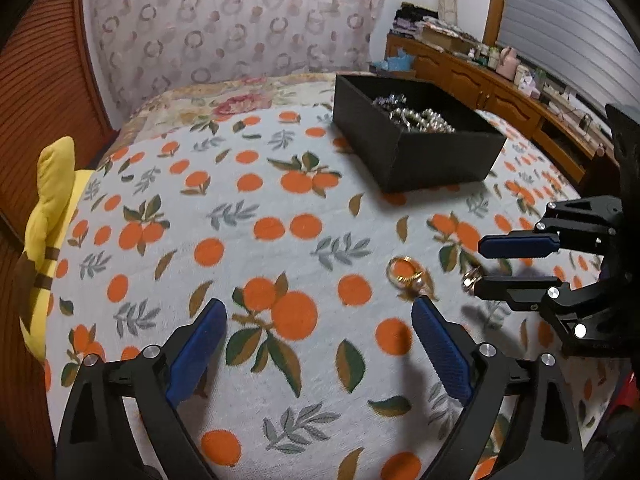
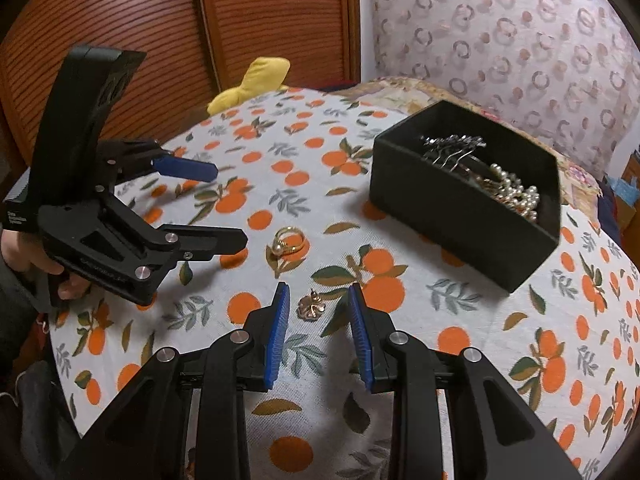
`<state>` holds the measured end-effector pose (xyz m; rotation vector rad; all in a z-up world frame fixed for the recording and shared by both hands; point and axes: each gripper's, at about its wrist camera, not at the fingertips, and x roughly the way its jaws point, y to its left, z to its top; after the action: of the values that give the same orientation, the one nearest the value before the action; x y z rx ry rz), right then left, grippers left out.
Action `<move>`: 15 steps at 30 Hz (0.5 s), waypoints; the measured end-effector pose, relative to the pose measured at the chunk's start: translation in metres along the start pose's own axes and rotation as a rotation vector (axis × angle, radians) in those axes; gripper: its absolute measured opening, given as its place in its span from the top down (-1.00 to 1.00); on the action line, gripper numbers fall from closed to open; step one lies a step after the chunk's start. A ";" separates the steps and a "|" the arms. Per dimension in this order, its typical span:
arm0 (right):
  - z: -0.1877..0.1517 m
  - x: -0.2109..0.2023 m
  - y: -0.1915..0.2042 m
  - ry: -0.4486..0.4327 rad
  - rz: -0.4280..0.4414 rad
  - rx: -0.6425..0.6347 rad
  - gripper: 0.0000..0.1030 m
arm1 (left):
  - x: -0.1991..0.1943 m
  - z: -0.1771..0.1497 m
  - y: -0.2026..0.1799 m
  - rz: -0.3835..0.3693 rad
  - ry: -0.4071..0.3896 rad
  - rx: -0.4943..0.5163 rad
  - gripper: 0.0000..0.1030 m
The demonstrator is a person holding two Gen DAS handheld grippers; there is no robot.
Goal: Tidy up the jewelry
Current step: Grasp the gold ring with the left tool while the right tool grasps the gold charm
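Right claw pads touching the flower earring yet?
Apart. The right wrist view shows cloth on both sides between the flower earring and the right claw pads.

We take the black box (image 1: 416,148) as our landmark. The left wrist camera looks steeply down along its own fingers (image 1: 200,352) at the orange-print cloth (image 1: 256,208), close above it, with the box beyond and to the right. The right wrist camera faces the same cloth (image 2: 304,168) from the other side (equally close, equally tilted), so the box (image 2: 460,208) sits ahead and right. Both views share the box, the cloth before it and the gold ring (image 1: 406,274) (image 2: 289,242).
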<state>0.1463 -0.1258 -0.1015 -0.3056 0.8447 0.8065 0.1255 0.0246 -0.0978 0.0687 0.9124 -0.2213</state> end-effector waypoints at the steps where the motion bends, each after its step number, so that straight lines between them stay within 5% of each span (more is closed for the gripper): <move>1: 0.000 0.002 0.000 0.009 0.000 -0.004 0.37 | 0.002 -0.001 0.000 0.003 0.009 0.001 -0.76; 5: -0.001 0.006 0.004 0.017 -0.013 -0.027 0.37 | 0.003 -0.003 -0.001 0.010 0.013 0.011 -0.82; 7: -0.001 0.006 0.007 0.016 -0.035 -0.055 0.64 | 0.004 -0.003 -0.002 0.014 0.014 0.016 -0.83; 15: -0.008 -0.001 -0.002 0.010 -0.036 -0.039 0.67 | 0.002 0.004 -0.017 -0.030 -0.003 0.037 -0.83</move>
<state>0.1429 -0.1315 -0.1059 -0.3592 0.8313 0.7890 0.1263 0.0075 -0.0960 0.0884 0.9071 -0.2664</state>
